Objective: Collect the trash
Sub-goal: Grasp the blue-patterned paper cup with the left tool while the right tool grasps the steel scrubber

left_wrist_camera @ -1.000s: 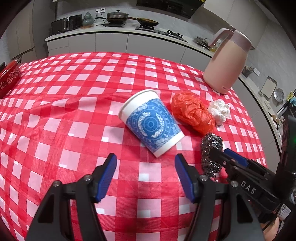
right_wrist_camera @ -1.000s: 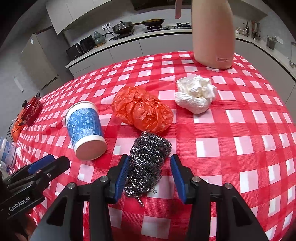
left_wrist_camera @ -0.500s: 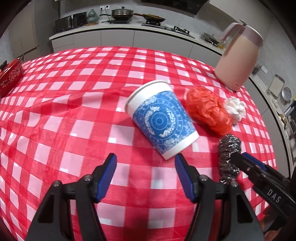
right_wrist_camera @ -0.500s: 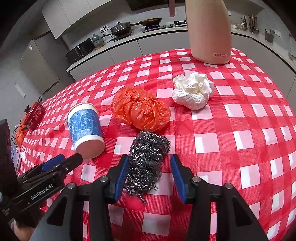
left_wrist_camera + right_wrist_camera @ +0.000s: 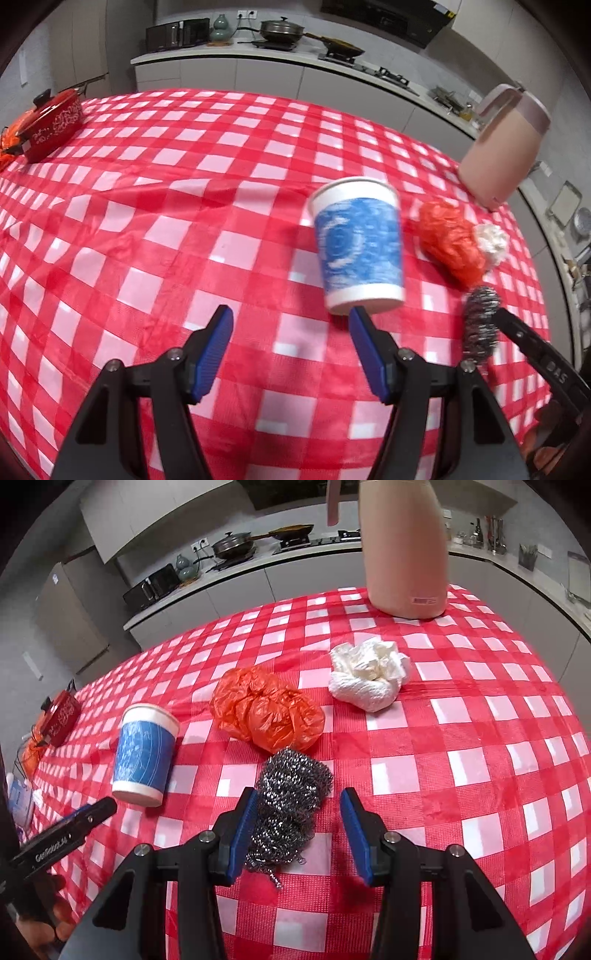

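Right wrist view shows nothing collected yet: right gripper (image 5: 295, 823) half-open astride the steel scourer (image 5: 291, 797) without squeezing it, left gripper (image 5: 291, 350) open and empty near the cup (image 5: 144, 753), orange bag (image 5: 267, 710) and tissue (image 5: 369, 674) untouched on the tablecloth (image 5: 480, 775).

Left gripper (image 5: 291, 325): jaws apart, nothing between blue pads, pointing steeply down; its right fingertip (image 5: 357, 314) at picture edge of object ahead, contact unclear. Right gripper (image 5: 298, 805): jaws part-open, angled down, left pad (image 5: 248, 814) touching object between fingers, right pad clear. Hand (image 5: 44, 921) partly visible behind left gripper.
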{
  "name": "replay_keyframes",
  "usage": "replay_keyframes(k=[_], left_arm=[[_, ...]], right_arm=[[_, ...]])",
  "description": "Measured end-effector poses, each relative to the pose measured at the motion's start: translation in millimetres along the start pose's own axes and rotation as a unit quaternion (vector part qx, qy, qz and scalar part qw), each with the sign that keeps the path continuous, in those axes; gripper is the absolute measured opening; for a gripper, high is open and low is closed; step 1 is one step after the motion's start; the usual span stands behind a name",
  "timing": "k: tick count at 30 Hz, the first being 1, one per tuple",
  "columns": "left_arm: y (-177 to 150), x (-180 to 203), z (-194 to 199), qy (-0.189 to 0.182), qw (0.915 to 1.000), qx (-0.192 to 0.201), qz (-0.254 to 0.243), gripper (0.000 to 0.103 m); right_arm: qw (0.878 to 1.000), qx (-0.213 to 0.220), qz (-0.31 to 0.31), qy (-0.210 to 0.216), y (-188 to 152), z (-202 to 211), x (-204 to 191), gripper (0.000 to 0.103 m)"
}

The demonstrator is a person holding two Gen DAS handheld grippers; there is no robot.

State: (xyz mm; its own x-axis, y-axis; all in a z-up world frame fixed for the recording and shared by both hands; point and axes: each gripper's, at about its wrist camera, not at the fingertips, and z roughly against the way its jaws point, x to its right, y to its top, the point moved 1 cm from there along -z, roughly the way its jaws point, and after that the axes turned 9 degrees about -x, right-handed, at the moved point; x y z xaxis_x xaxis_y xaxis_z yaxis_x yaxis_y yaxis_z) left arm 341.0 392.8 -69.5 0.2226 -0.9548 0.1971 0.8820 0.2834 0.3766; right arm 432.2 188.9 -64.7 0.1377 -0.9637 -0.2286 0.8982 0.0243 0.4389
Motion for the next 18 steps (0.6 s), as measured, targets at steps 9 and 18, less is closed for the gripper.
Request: replay_keyframes(k=[9, 18], left_arm=[[3, 34, 0, -0.04, 0.9986, -0.003, -0.034, 0.073], [2, 39, -2, -0.041, 0.9981, -0.007, -0.045, 0.073]], right_arm=[[1.0, -0.002, -0.008, 0.021, -3, 4, -4, 0.058], [1.0, -0.03, -0.003, 0.007, -8, -18, -8, 0.061]])
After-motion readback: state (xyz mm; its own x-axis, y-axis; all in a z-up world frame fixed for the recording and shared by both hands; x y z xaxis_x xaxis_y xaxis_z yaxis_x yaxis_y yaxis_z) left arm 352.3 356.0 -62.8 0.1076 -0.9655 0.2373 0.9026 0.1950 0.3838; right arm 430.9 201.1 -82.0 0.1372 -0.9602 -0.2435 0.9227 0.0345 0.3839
